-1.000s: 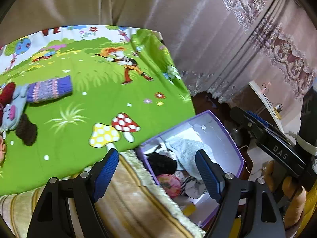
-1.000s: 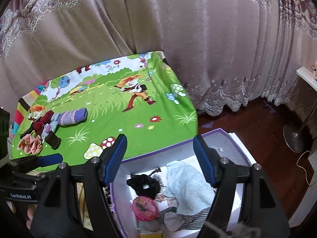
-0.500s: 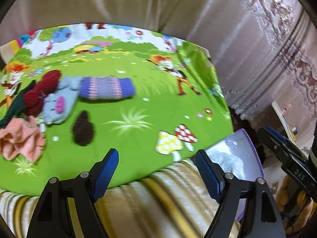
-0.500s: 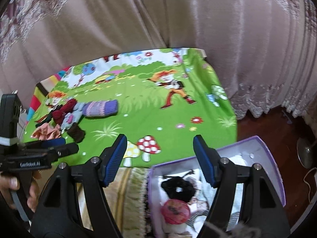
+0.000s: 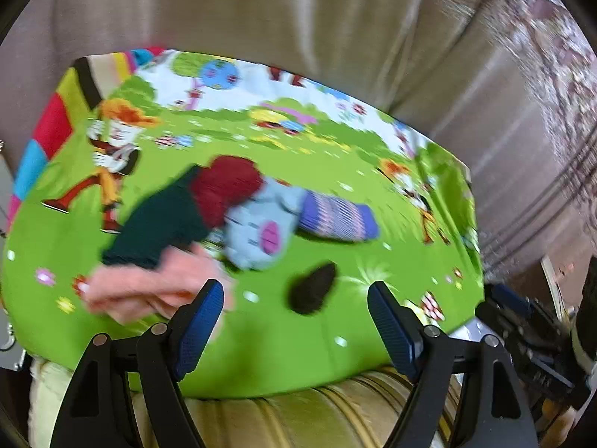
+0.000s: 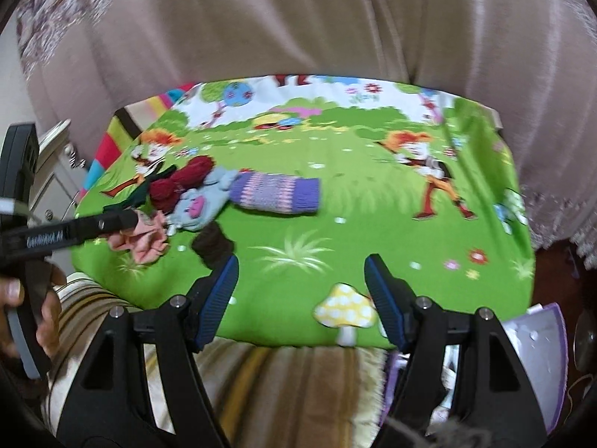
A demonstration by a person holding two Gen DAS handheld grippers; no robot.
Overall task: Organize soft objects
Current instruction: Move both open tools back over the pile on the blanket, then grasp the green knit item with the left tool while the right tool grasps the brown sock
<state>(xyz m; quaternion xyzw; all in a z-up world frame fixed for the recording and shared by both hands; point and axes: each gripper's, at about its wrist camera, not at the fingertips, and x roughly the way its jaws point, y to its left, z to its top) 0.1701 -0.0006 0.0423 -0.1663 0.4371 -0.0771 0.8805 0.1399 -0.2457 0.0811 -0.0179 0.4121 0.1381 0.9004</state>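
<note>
Soft items lie on the green cartoon cloth [image 5: 306, 351]: a pink cloth [image 5: 141, 291], a dark green knit [image 5: 156, 224], a dark red knit [image 5: 227, 186], a light blue plush [image 5: 257, 235], a purple striped knit [image 5: 335, 220] and a dark brown knit [image 5: 311, 293]. The same pile shows in the right wrist view: pink cloth [image 6: 143, 240], blue plush [image 6: 194, 209], purple knit [image 6: 276, 192], brown knit [image 6: 212, 244]. My left gripper [image 5: 294, 321] is open and empty, low over the cloth near the pink cloth and brown knit. My right gripper [image 6: 301, 295] is open and empty.
A purple box [image 6: 537, 358] with soft things stands on the floor at the right of the table. Beige curtains [image 6: 298, 37] hang behind. A striped blanket [image 6: 261, 380] lies along the table's near edge. The left tool [image 6: 63, 235] reaches over the pile.
Both grippers have swung left, from over the purple box to over the cloth. The left gripper has come down close to the pile of soft items. Both stayed open.
</note>
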